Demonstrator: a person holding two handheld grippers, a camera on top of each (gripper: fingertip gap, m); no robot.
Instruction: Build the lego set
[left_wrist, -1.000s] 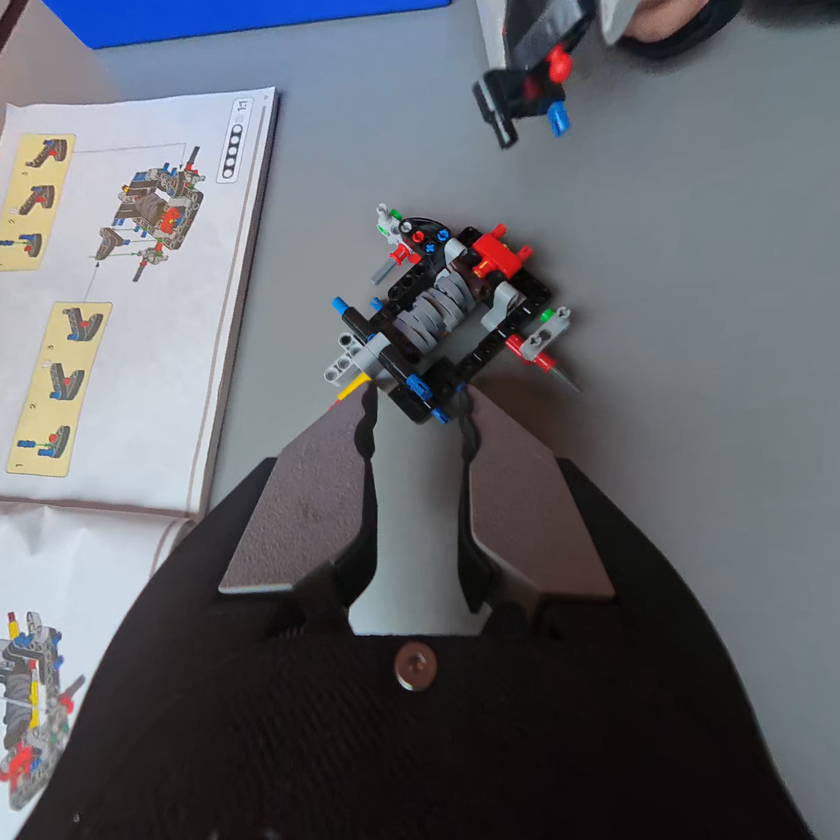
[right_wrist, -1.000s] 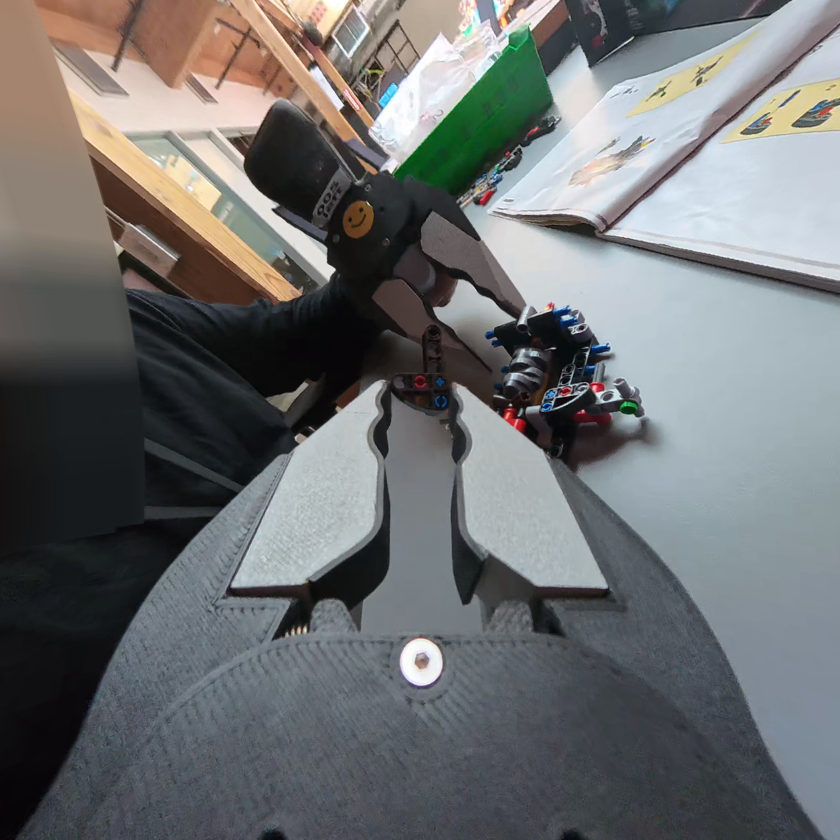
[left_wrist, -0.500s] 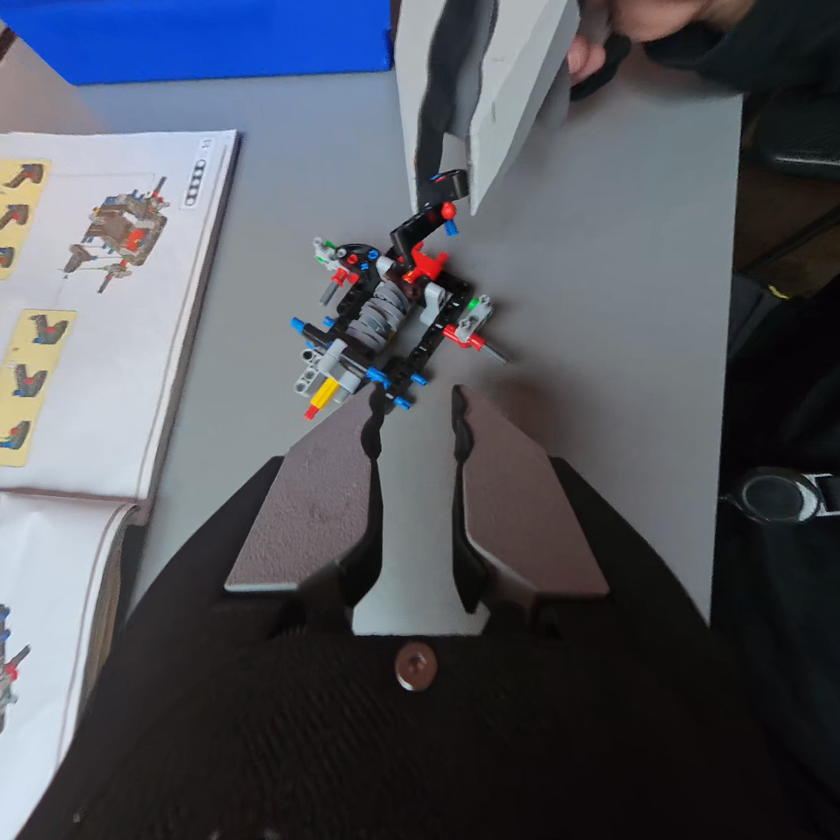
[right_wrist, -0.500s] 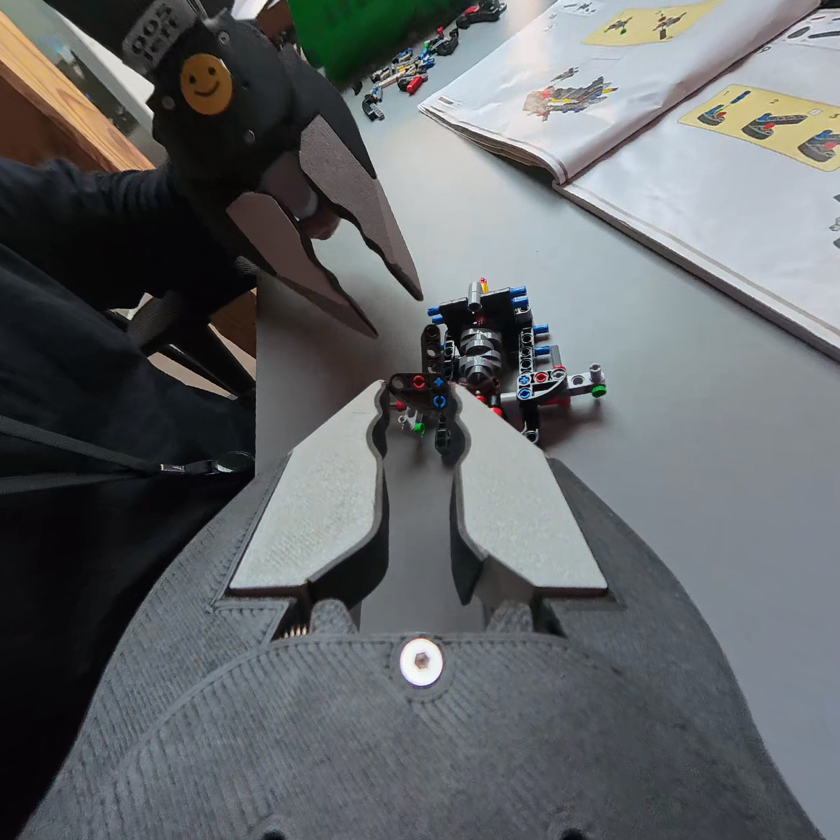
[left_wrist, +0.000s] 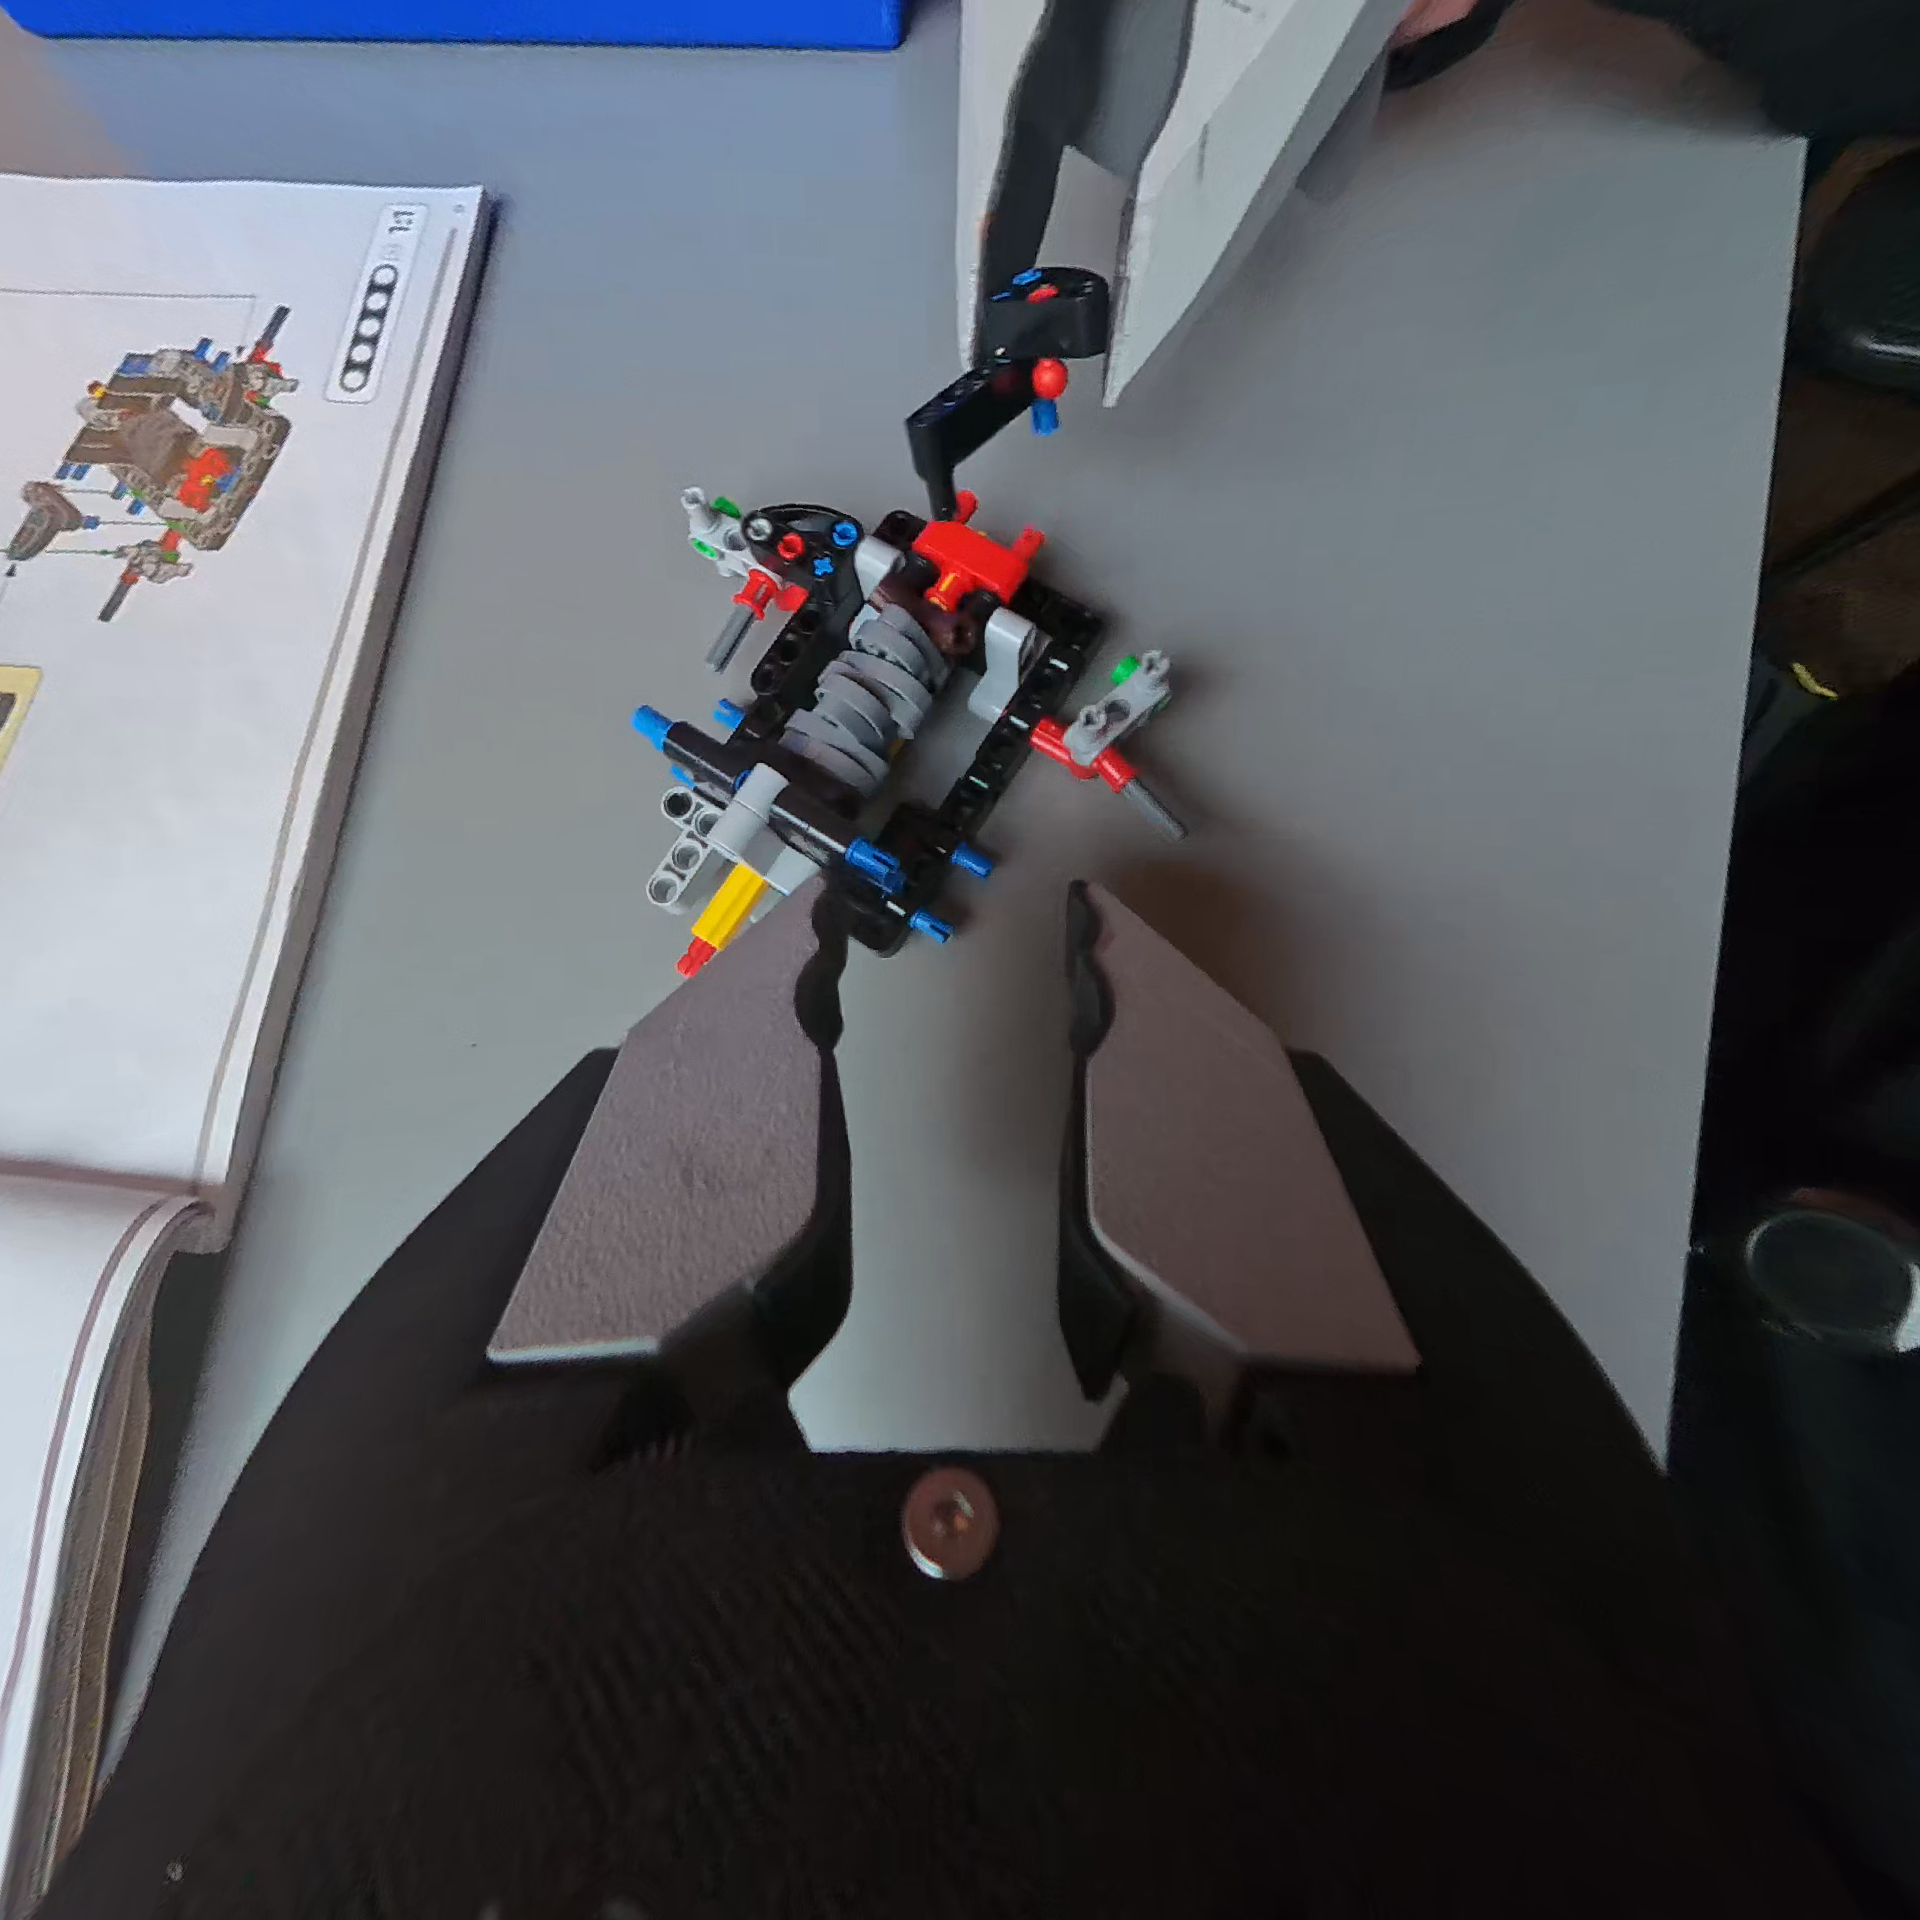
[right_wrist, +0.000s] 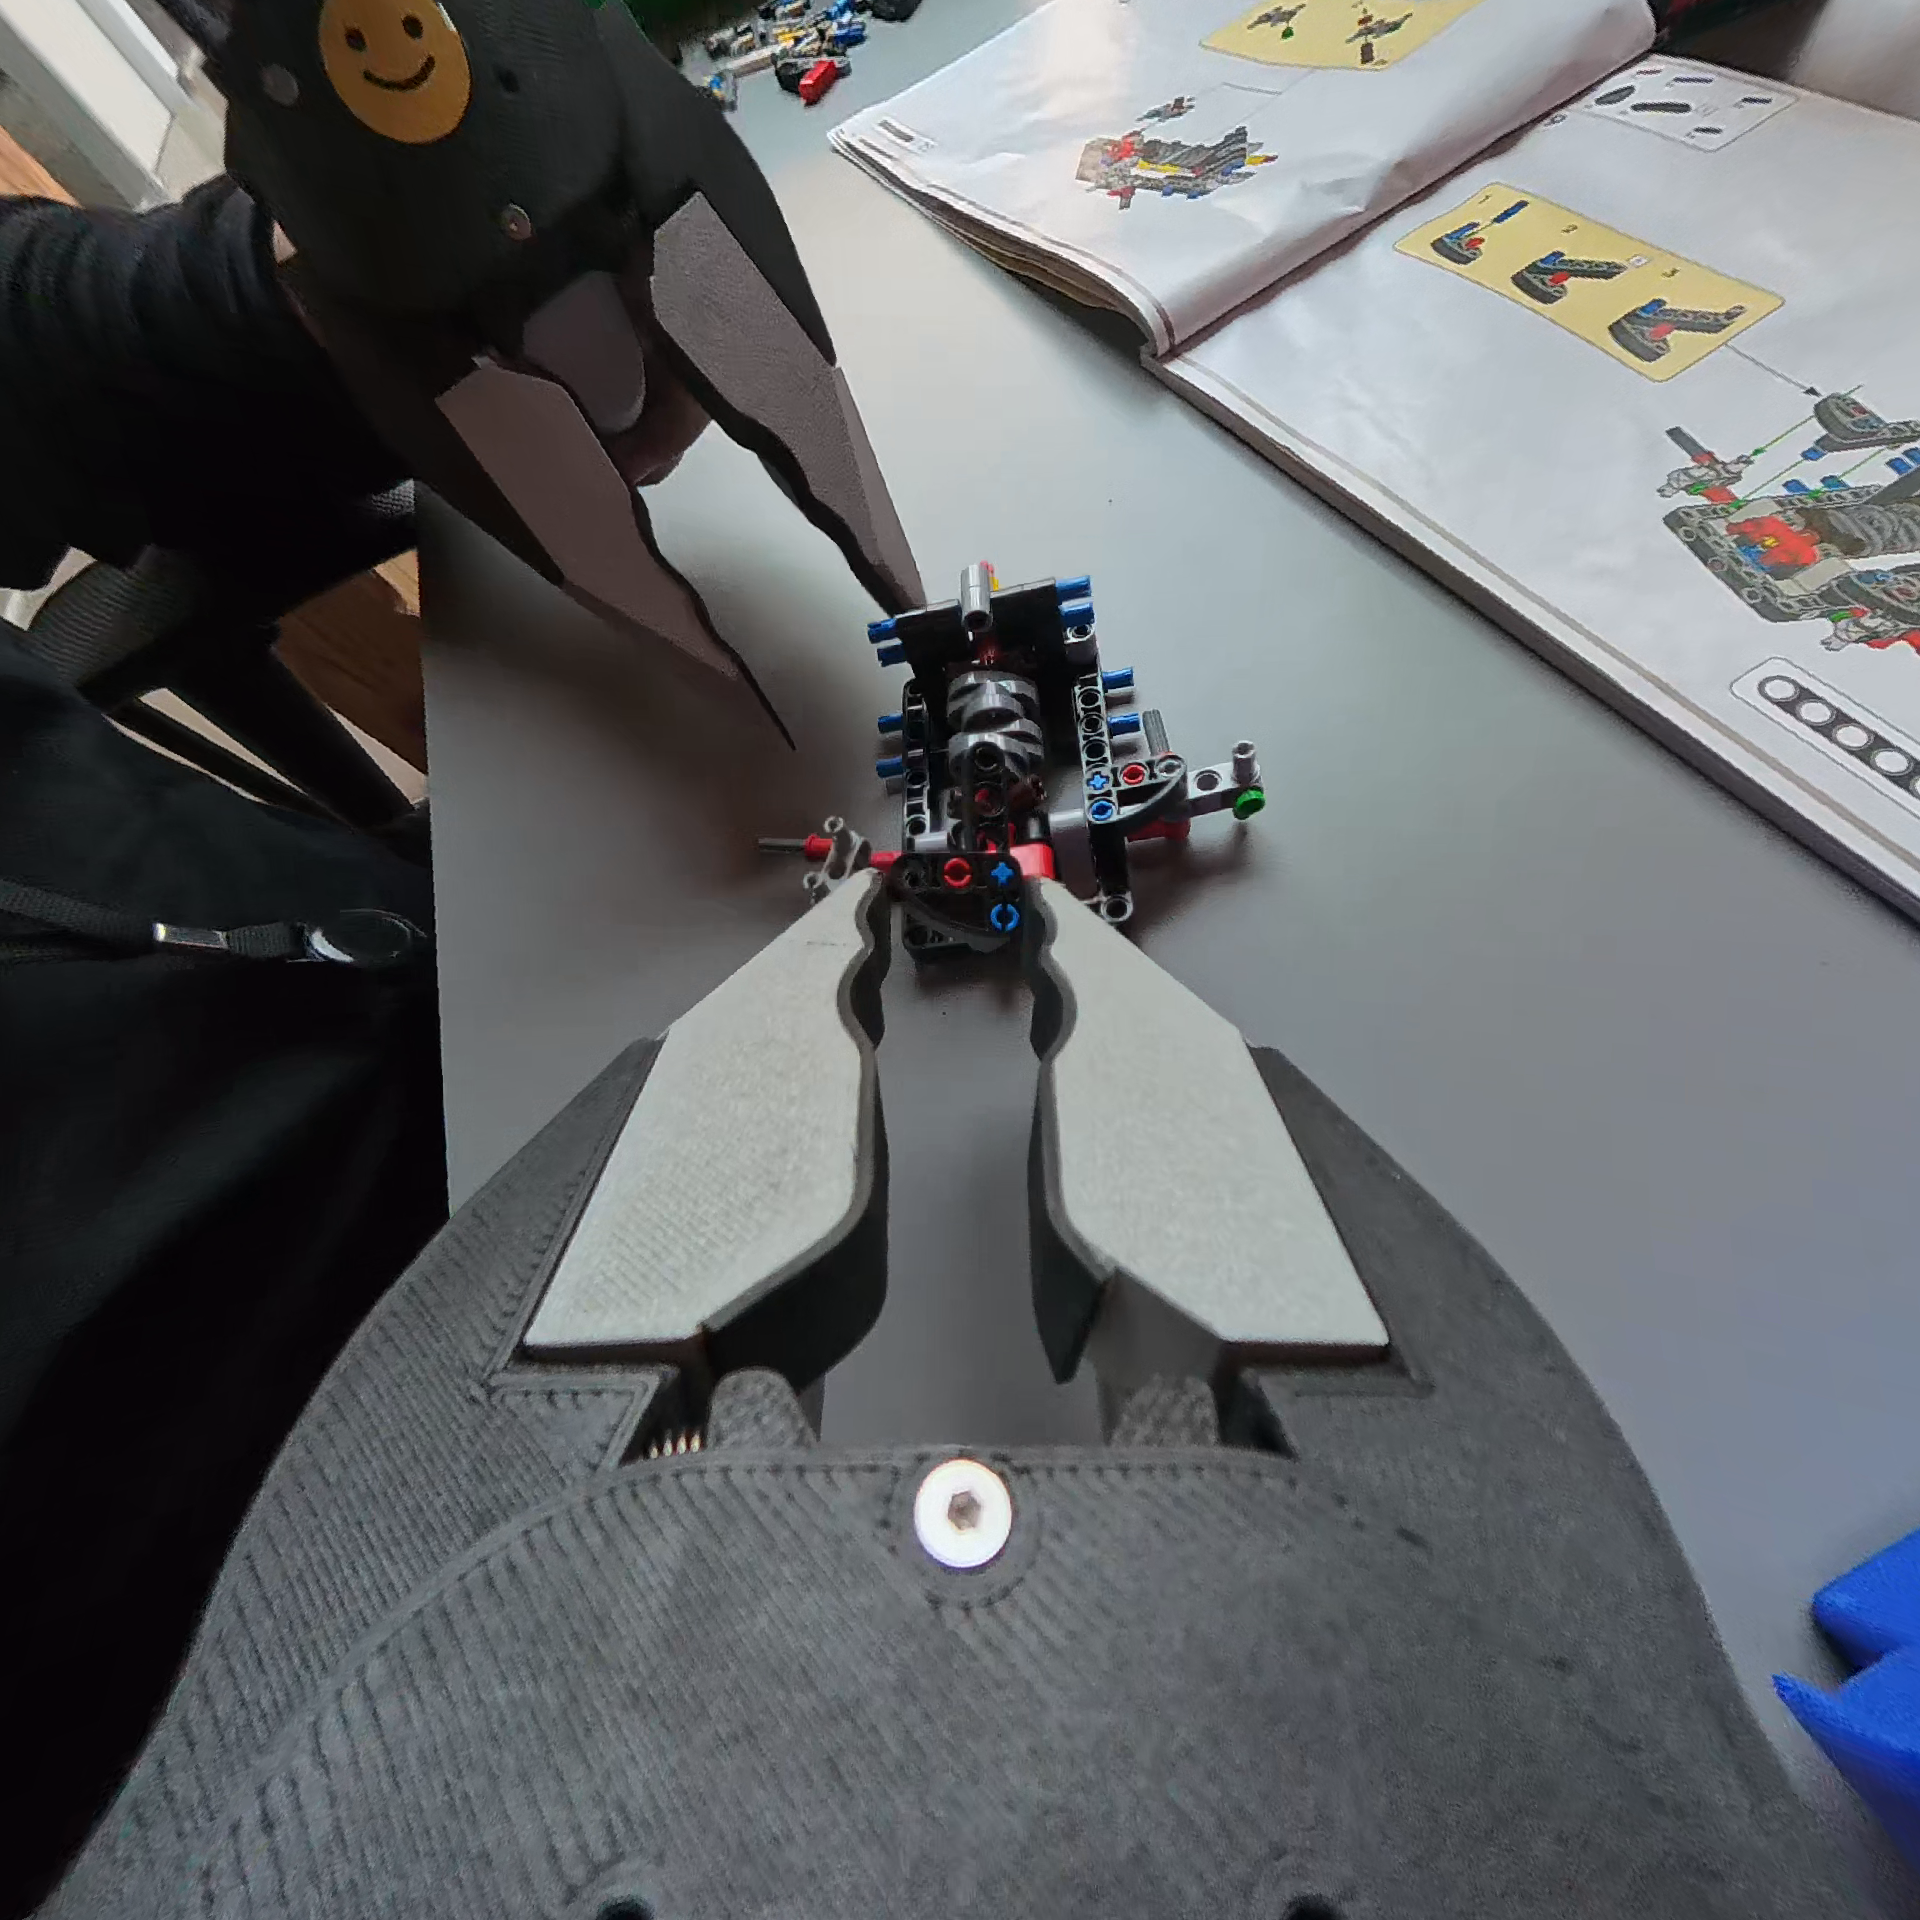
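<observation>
One lego assembly (left_wrist: 883, 707) btwn both tongs, bent piece (right_wrist: 961, 894) in right tongs (right_wrist: 961, 904).

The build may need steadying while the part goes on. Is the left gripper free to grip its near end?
Probably yes: the left gripper is open and empty, and the lego assembly's near end lies just past its fingertips, unobstructed.

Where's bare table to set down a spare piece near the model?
Bare grey table lies between the model and the table's right edge, and between the model and the instruction booklet. It is crowded at the model's far end, where the right gripper holds a black piece.
</observation>
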